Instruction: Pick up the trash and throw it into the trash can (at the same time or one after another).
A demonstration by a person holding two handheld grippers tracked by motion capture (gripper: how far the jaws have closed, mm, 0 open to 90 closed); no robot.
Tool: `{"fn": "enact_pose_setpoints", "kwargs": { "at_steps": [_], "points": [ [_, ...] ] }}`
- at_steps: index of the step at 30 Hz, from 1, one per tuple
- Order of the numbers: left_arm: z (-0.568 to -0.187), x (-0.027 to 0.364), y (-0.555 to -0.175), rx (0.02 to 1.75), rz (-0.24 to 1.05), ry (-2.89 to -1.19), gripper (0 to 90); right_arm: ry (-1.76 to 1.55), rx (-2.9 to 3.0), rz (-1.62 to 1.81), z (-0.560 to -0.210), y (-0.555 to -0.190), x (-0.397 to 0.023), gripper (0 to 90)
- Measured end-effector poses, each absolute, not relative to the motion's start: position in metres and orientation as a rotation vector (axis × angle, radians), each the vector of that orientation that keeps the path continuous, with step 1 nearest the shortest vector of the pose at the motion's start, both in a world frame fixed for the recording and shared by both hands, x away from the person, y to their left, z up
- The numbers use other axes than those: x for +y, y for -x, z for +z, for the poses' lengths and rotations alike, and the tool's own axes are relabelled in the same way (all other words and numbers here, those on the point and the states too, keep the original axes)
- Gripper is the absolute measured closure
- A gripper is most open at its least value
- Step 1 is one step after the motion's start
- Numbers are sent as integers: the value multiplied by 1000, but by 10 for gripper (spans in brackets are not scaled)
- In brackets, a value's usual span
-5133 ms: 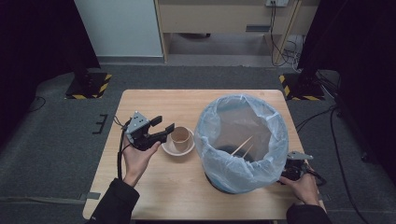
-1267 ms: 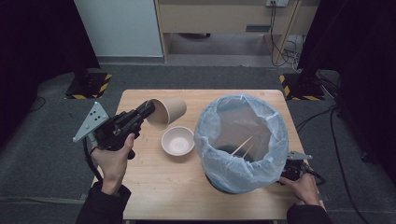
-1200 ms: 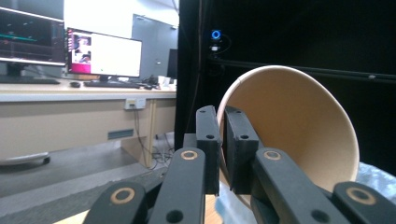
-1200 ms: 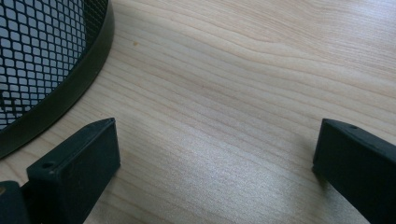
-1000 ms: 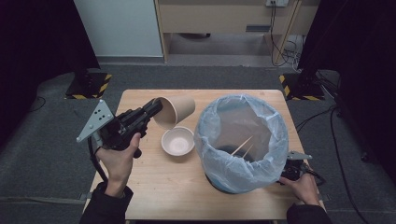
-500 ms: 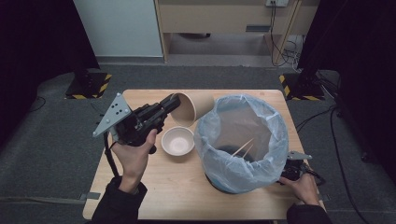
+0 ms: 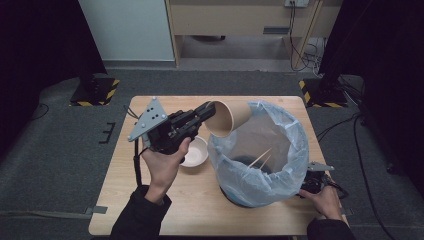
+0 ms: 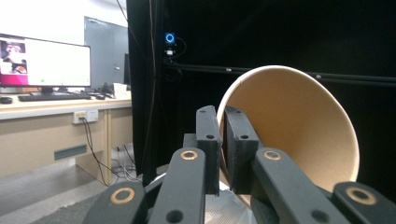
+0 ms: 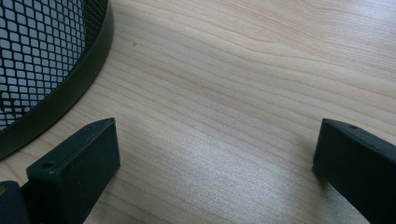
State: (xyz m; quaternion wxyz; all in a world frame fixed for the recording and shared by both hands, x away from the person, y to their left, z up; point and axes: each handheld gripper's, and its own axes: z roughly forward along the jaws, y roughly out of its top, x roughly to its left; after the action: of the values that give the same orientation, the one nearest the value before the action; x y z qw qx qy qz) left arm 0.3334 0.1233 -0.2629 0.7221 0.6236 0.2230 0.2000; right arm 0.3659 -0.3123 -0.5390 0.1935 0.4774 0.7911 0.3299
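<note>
The left gripper [image 7: 204, 111] pinches the wall of a paper cup [image 7: 228, 118], held on its side just over the near rim of the bag-lined wastebasket [image 7: 260, 175], above the white bowl [image 7: 196, 154]. The disposal step seems underway; next, carry it over the opening and release. The right gripper [image 9: 215, 154] rests spread and empty on the surface [image 9: 243, 70] beside the basket.

On my high view the table [image 7: 165, 220] fills the lower middle of the frame. The lined bin [image 7: 257, 150] stands on its right half, with sticks [image 7: 261, 159] lying inside it. Left of the bin, a bowl [image 7: 196, 152] rests on the table. Above the bowl, at the bin's upper left rim, my left gripper [image 7: 206, 111] holds the paper cup [image 7: 227, 118]. My right gripper [image 7: 310, 186] sits at the bin's lower right.
</note>
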Motion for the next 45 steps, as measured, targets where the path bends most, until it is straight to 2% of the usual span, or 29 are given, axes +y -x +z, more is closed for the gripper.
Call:
{"fn": "enact_pose_setpoints", "kwargs": {
  "at_steps": [21,27,34,45],
  "points": [
    [-293,68,-361,503,321,-1518,845,-1339,2219,926,-539,-366,-312,7],
    [-299,65,-365,494,318,-1531,748,-1339,2219,926,-539,-366,-312,7],
    [-301,94,-366,538,355,-1504,633,-1339,2219,926,-539,-366,-312,7],
    [-322,182,-369,720,482,-1528,517,-1339,2219,926,-539,-366,-312,7]
  ]
}}
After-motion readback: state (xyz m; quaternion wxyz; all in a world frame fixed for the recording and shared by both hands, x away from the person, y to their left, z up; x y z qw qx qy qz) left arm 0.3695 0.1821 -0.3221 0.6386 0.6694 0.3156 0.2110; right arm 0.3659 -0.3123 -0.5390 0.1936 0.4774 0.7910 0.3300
